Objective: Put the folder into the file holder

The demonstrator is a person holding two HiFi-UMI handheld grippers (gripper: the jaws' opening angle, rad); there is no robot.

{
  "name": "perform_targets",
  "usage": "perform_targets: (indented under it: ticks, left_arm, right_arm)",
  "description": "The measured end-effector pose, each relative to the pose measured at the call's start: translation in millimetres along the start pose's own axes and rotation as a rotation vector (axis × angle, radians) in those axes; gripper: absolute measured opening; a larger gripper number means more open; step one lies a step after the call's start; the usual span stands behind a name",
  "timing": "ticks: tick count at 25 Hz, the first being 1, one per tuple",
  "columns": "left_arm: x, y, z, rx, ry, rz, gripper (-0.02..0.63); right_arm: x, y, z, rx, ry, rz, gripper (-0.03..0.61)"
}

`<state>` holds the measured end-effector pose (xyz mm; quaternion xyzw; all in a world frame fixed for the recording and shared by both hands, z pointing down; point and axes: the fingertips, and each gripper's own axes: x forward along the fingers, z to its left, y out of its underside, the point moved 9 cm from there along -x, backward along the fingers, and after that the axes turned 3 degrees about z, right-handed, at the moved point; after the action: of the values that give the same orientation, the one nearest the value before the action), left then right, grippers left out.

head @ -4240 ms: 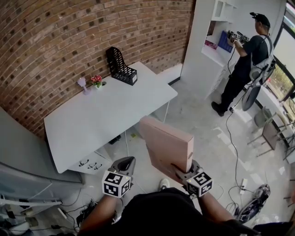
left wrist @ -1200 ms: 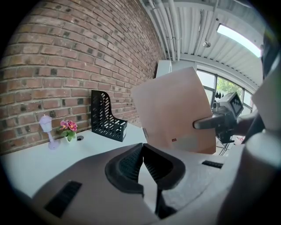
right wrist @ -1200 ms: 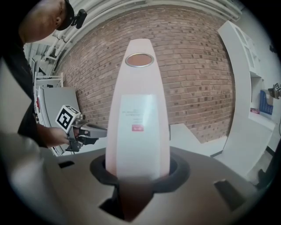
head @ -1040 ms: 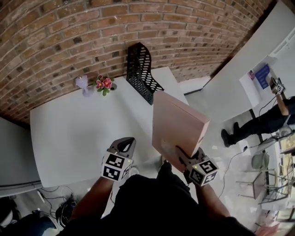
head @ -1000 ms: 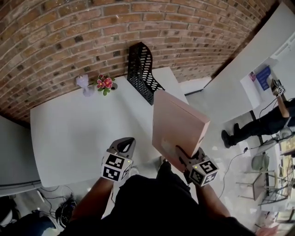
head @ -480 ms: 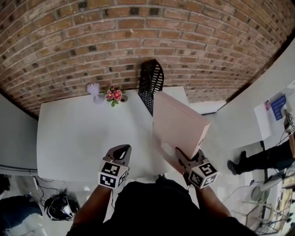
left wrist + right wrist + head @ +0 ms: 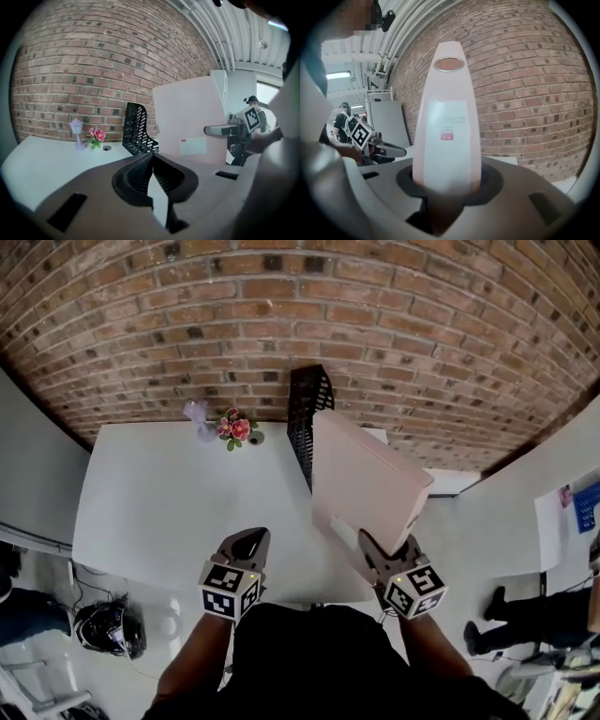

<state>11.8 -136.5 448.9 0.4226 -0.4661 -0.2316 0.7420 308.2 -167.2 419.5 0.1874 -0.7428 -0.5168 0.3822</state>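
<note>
The folder hides part of the holder by the brick wall, clamped upright over the desk in the right tongs, while the left tongs hover closed and empty, angled slightly down.

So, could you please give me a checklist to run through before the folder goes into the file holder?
1. Grip: right gripper shut on the folder at its lower edge: ok.
2. Pose: folder roughly upright: ok.
3. Target: file holder upright on the table by the brick wall: ok.
4. Holder's inside free: cannot tell, partly hidden.
5. Alignment: folder over the holder's opening: not ok, it hangs nearer the person.
6. Path: left gripper shut, empty, off to the side: ok.
</note>
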Motion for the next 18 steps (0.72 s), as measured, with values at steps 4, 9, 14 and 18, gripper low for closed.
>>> perform_targets:
  ticks: [4, 9, 14, 18]
  left_arm:
    - [-2.9, 4.6, -10.1, -0.015, -0.060, 0.020, 0.003]
    - [-9.4, 13.2, 0.7, -0.011, -0.064, 0.058, 0.003]
    - [-17.4, 11.8, 21.5, 0.025, -0.046, 0.066, 0.003]
    - [-22.1, 12.3, 40.5, 0.018, -0.026, 0.073, 0.003]
  right_arm:
    - [5.2, -18.8, -25.2, -0.024, -0.018, -0.045, 0.163]
    - [18.5, -44.2, -33.9, -0.035, 0.023, -0.122, 0.163]
    - [36.4, -67.2, -32.0, -0.018, 0.074, -0.211, 0.163]
    - [60.1, -80.6, -31.5, -0.043, 0.123, -0.248, 0.163]
